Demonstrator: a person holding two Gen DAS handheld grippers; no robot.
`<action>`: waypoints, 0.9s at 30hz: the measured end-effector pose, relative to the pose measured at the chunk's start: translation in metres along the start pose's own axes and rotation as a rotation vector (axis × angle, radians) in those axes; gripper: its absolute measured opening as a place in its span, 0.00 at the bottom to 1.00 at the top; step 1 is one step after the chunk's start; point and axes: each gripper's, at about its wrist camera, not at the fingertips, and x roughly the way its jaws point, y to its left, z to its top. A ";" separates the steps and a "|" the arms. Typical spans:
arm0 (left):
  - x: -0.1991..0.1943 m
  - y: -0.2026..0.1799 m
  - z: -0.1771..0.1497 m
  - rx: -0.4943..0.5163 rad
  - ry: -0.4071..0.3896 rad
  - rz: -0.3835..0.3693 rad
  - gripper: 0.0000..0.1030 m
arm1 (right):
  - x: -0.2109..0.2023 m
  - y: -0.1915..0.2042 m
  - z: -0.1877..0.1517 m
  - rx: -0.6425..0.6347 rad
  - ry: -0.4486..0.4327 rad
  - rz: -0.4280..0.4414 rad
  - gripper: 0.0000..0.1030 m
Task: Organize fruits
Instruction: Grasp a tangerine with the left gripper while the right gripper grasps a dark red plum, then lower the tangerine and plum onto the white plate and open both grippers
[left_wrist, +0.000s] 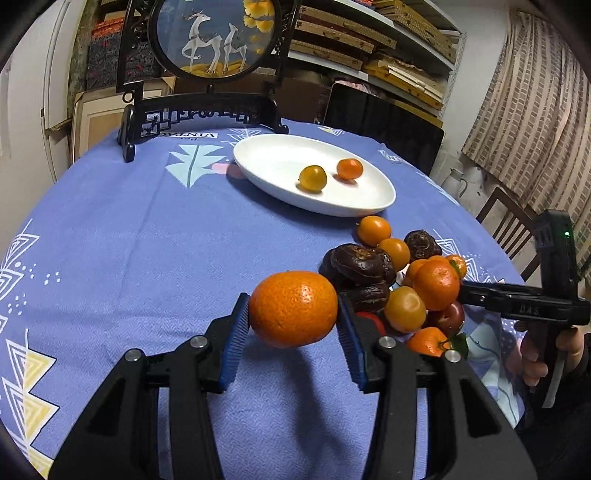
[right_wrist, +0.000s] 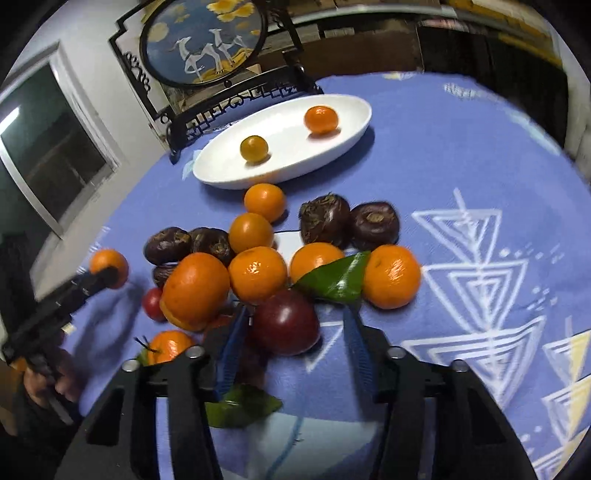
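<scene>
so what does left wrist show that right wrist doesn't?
Left wrist only: the left gripper close up, clamped on a mandarin lifted off the cloth; shelves of boxes behind.
Right wrist only: the right gripper open around a dark red plum, a green leaf on the pile, a window.
Both: the white plate holding two fruits, the fruit pile, the deer screen.

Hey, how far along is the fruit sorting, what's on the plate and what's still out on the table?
Early stage. Done: the white plate holds a mandarin and a small yellow fruit. In hand: the left claw grips another mandarin above the cloth; the right claw is open around a dark red plum. Left: the pile of mandarins and dark brown fruits.
</scene>
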 end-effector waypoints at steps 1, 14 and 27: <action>0.000 0.001 0.000 -0.005 -0.002 0.000 0.44 | -0.001 -0.002 -0.001 0.015 0.007 0.026 0.37; -0.008 -0.007 0.035 -0.020 -0.030 -0.017 0.44 | -0.058 0.011 0.027 -0.058 -0.125 0.078 0.36; 0.105 -0.026 0.132 0.032 0.058 0.004 0.44 | 0.035 -0.004 0.145 0.021 -0.102 0.060 0.38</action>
